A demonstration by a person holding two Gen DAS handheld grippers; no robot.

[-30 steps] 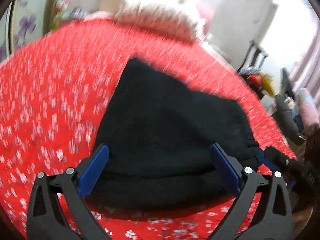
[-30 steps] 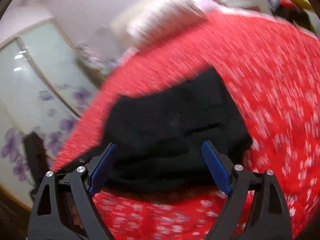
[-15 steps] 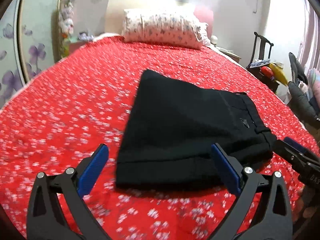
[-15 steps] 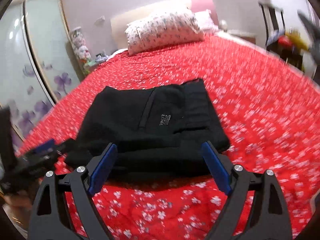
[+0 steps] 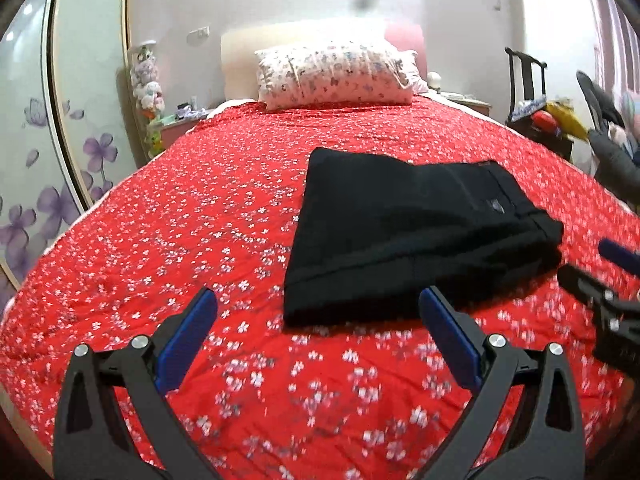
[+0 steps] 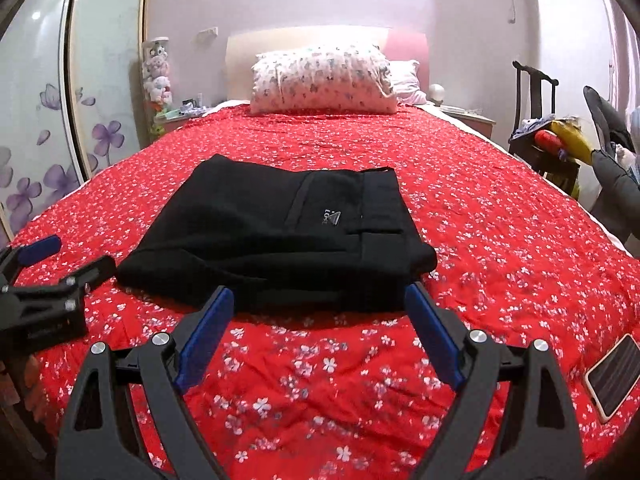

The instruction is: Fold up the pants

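Observation:
Black pants lie folded into a compact stack on the red flowered bedspread. The right wrist view shows them with a small logo on top. My left gripper is open and empty, hovering in front of the stack's near left corner. My right gripper is open and empty, just in front of the stack's near edge. Each gripper shows at the edge of the other's view: the right one, the left one.
A flowered pillow lies at the headboard. A phone lies on the bedspread at the near right. A chair with clutter stands right of the bed. A sliding wardrobe door runs along the left.
Both grippers have pulled back from the folded pants and away from the bed surface. The views have steadied and the pants lie still.

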